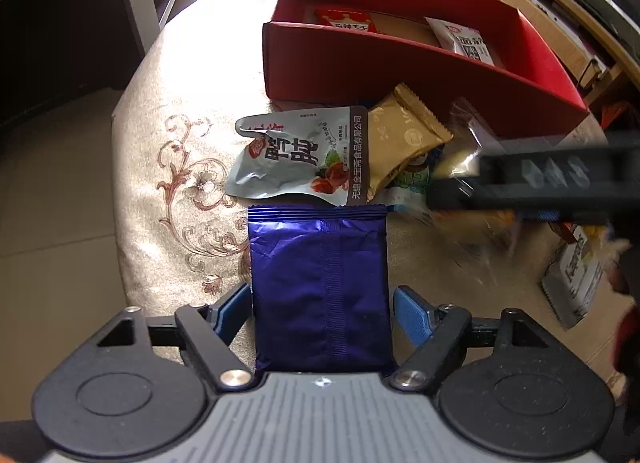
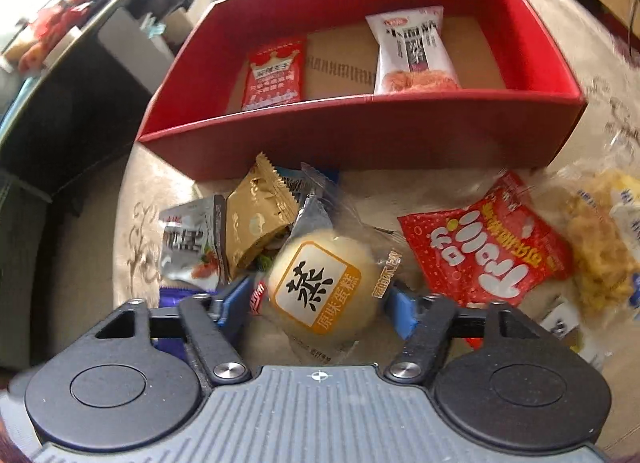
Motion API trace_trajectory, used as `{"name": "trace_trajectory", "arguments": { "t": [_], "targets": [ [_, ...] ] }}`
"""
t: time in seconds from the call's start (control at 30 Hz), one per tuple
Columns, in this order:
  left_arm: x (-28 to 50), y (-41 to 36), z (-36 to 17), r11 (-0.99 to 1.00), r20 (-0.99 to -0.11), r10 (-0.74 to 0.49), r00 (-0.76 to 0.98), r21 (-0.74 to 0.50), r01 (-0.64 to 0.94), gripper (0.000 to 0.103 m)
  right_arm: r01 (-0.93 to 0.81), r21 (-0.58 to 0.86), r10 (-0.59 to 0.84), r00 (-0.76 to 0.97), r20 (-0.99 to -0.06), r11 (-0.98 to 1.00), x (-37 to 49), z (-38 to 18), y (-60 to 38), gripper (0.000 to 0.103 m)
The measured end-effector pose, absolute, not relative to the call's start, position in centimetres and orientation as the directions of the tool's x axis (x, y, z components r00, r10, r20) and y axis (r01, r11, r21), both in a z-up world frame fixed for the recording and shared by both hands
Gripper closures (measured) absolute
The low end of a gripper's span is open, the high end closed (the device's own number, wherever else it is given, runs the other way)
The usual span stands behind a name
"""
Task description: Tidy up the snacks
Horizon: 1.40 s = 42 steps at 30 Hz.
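My left gripper (image 1: 320, 303) straddles a purple foil snack packet (image 1: 320, 283) lying on the table; the blue pads (image 1: 408, 315) stand just beside its edges, the right one with a small gap. My right gripper (image 2: 318, 303) is shut on a wrapped yellow steamed cake (image 2: 320, 287), held above the snack pile. It crosses the left wrist view as a blurred dark bar (image 1: 532, 179). The red box (image 2: 360, 131) ahead holds a red packet (image 2: 276, 73) and a white packet (image 2: 414, 51). The box also shows in the left wrist view (image 1: 360, 67).
Loose snacks lie before the box: a grey pouch (image 1: 296, 157), a gold packet (image 1: 404, 135), a red Pally bag (image 2: 484, 247) and a clear bag of yellow crisps (image 2: 600, 247). The table's left edge (image 1: 116, 183) drops to the floor. Shelves stand at right.
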<state>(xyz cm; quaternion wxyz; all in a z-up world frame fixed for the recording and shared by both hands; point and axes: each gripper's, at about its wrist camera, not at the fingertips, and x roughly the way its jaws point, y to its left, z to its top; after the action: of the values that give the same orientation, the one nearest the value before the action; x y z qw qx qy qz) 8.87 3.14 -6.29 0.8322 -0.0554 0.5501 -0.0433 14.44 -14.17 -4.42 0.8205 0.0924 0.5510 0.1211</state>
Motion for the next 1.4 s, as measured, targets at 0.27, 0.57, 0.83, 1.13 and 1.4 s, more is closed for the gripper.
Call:
{"name": "trace_trajectory", "arguments": {
  "t": [0.27, 0.57, 0.83, 1.13, 1.4],
  "targets": [
    [8.3, 2.2, -6.5, 0.991, -0.916, -0.131, 0.38, -0.112, 0.072, 0.023, -0.209, 0.221, 0.273, 0.27, -0.923, 0.953, 10.4, -4.8, -16.5, 0.032],
    [8.8, 3.2, -6.6, 0.994, -0.905, -0.098, 0.414, -0.111, -0.009, 0.024, -0.175, 0.207, 0.255, 0.33, -0.909, 0.963, 10.5, -5.0, -16.0, 0.021],
    [8.8, 2.9, -7.7, 0.999, -0.908, -0.01, 0.418, -0.022, -0.024, 0.005, -0.196, 0.116, 0.182, 0.36, -0.915, 0.974, 10.0, -6.3, -15.8, 0.017],
    [7.7, 2.8, -7.4, 0.999, -0.905, 0.002, 0.425, -0.016, -0.041, 0.012, -0.194, 0.183, 0.237, 0.313, -0.92, 0.964, 10.0, -6.6, -16.2, 0.012],
    [6.1, 2.0, -6.2, 0.999, -0.899, -0.04, 0.437, -0.047, -0.006, 0.043, -0.266, 0.036, 0.138, 0.377, -0.916, 0.963, 7.0, -6.0, -16.1, 0.039]
  ]
}}
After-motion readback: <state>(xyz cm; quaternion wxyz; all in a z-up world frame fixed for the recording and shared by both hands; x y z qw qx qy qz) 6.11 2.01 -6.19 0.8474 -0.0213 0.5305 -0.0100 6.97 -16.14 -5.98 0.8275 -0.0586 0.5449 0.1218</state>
